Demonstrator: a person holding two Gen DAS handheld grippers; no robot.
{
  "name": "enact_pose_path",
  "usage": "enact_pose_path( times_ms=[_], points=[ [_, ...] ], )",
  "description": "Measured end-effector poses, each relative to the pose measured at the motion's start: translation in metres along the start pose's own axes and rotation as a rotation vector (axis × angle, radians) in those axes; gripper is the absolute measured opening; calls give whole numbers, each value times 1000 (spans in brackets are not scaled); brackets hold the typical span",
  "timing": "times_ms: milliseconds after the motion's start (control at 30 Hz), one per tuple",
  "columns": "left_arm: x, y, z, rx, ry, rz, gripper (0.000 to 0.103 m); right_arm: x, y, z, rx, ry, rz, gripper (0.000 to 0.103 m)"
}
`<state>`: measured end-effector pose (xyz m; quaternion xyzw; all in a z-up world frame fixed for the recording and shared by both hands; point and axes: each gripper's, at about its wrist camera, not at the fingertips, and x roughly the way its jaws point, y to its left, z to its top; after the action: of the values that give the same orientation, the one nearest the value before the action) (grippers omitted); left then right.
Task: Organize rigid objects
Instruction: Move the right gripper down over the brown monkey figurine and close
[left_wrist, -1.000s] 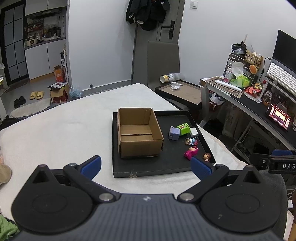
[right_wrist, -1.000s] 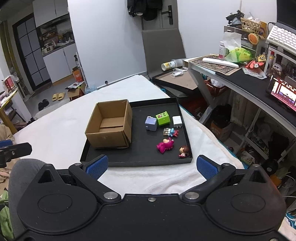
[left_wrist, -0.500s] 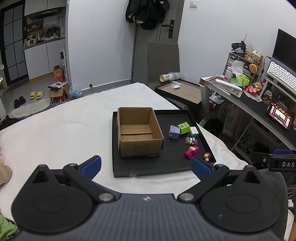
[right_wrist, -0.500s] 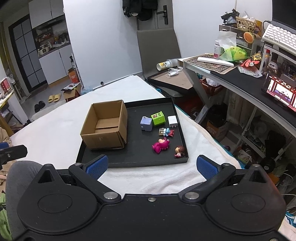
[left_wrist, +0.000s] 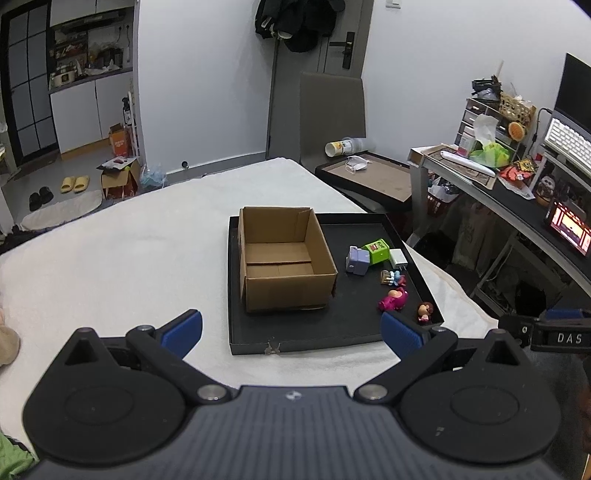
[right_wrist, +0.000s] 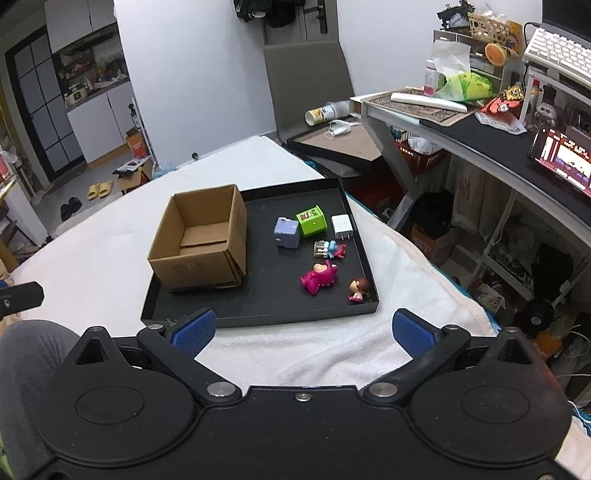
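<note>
A black tray (right_wrist: 258, 317) (left_wrist: 295, 341) lies on a white towel-covered table. In it stands an open empty cardboard box (right_wrist: 201, 242) (left_wrist: 284, 258). To the box's right lie a lilac block (right_wrist: 286, 232), a green cube (right_wrist: 312, 220), a white charger (right_wrist: 341, 223), a small multi-figure toy (right_wrist: 330, 249), a pink figure (right_wrist: 318, 277) and a brown-haired doll (right_wrist: 359, 290). My left gripper (left_wrist: 291, 328) is open and empty, in front of the tray. My right gripper (right_wrist: 301, 328) is open and empty, at the tray's near edge.
A cluttered desk (right_wrist: 480, 122) with keyboard and a lit screen stands to the right. A grey chair (right_wrist: 306, 74) and a low side table (right_wrist: 347, 136) with a cup stand beyond the table. The table edge drops off at the right.
The right gripper has moved closer to the tray, so the tray and toys look larger. The left gripper has barely moved. Both stay open.
</note>
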<state>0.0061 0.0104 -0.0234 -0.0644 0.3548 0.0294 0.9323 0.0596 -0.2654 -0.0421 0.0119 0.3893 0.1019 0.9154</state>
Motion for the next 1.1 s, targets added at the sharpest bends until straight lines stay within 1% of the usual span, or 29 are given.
enact_pose_path(
  times_ms=[167,267,400,500,667,767,867,933,1000,1100],
  points=[
    [20,9,5,-27,17,-4,102,19,-6,6,31,15,1,103],
    [29,17,8,-64,-4,11,102,31,-8,10,34,11,-17,103],
    [45,30,15,-99,-4,25,102,48,-9,18,49,14,-18,103],
    [57,40,21,-127,7,19,101,63,-9,25,63,18,-23,103],
    [76,48,29,-133,32,14,100,87,-11,37,94,33,-11,103],
    [88,54,32,-145,47,16,100,100,-11,43,100,45,-24,101],
    [101,58,33,-160,53,18,100,114,-15,47,115,73,-25,95],
    [107,59,34,-160,60,31,99,123,-20,49,152,102,-4,86],
    [113,59,35,-160,67,28,98,131,-25,51,169,116,-7,81],
    [121,63,37,-169,77,24,94,144,-30,55,192,138,-27,79]
  ],
)
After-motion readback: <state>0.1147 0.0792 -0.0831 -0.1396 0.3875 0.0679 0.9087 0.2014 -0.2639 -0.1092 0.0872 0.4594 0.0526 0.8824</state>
